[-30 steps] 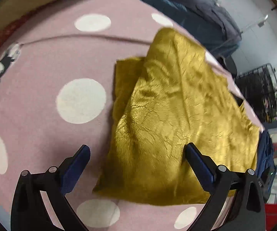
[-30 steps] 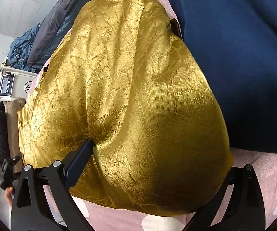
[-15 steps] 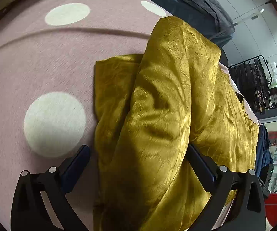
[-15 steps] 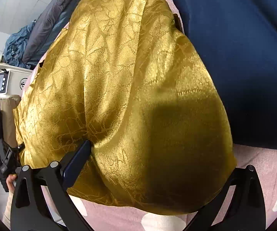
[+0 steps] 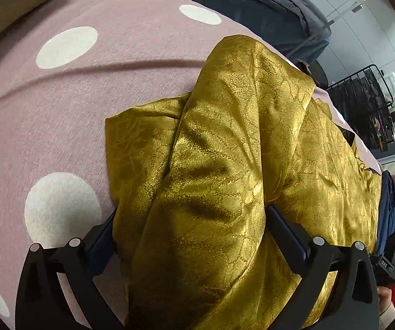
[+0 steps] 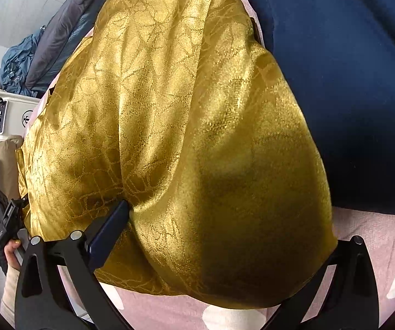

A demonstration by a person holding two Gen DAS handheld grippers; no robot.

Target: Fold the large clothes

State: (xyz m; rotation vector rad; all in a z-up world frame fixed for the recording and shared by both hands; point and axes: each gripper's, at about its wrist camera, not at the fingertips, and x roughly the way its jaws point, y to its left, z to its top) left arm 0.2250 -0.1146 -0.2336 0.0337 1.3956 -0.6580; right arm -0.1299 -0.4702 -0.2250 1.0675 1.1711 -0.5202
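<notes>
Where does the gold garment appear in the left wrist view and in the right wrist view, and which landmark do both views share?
Left wrist view: the gold garment fills the centre and lower right, bunched between the fingers of the left gripper.
Right wrist view: it fills the centre, draped over the right gripper.
Shared landmark: the pink polka-dot cover beneath it, seen at the bottom of the right wrist view.

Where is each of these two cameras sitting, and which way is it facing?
Left wrist: rides behind the left claw, looking along its fingers over the gold garment on the pink polka-dot cover.
Right wrist: behind the right claw, facing the garment's bulging fold beside a navy fabric; a hand shows at left.
Shared: the gold garment and pink cover.
</notes>
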